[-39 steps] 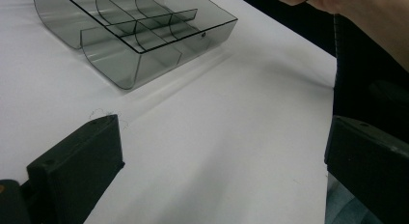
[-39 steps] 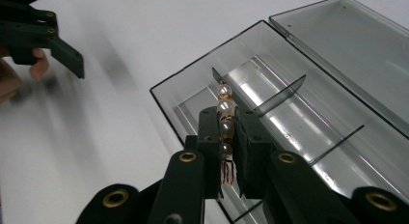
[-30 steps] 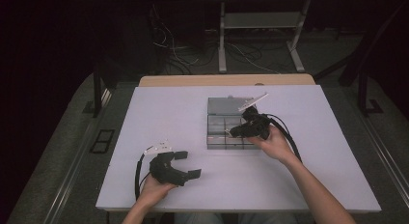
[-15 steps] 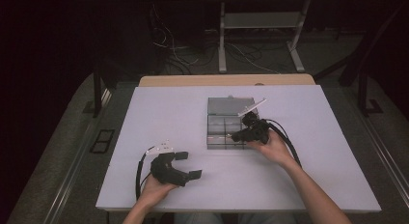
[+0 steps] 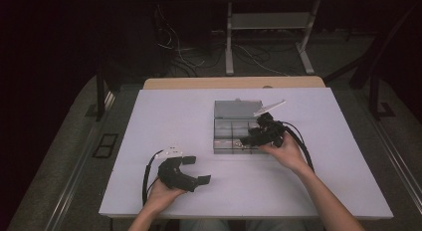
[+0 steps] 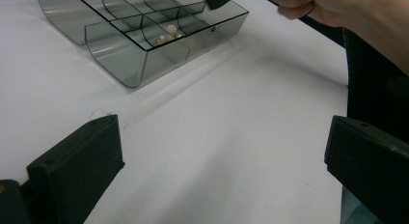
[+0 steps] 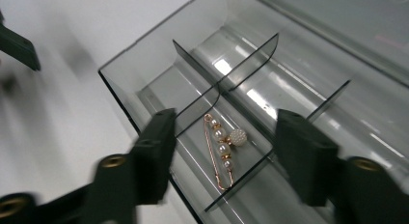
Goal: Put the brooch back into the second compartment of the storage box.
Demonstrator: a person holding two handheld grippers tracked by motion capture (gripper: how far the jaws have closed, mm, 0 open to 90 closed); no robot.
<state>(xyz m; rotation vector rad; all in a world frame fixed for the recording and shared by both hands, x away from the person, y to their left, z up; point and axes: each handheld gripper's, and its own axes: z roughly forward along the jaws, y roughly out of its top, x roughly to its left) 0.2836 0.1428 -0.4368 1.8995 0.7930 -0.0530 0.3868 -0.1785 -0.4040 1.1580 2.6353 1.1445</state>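
Two grippers are at work on the white table [image 5: 149, 121]. Nearest, the left gripper [image 5: 191, 170] rests idle with its jaws spread on nothing. Farther on, the right gripper [image 7: 219, 151] hangs over the smoky plastic organizer box [image 5: 226, 122]; its jaws have just been opening and stand apart, gripping nothing. Below them the pearl brooch pin [image 7: 222, 149] lies loose in a front compartment, so the placing looks done, with only withdrawal left.

My grippers: left gripper [image 5: 191, 170] and right gripper [image 5: 251, 139] both chunky black plastic, brass screws, looping black cables, bare forearms.
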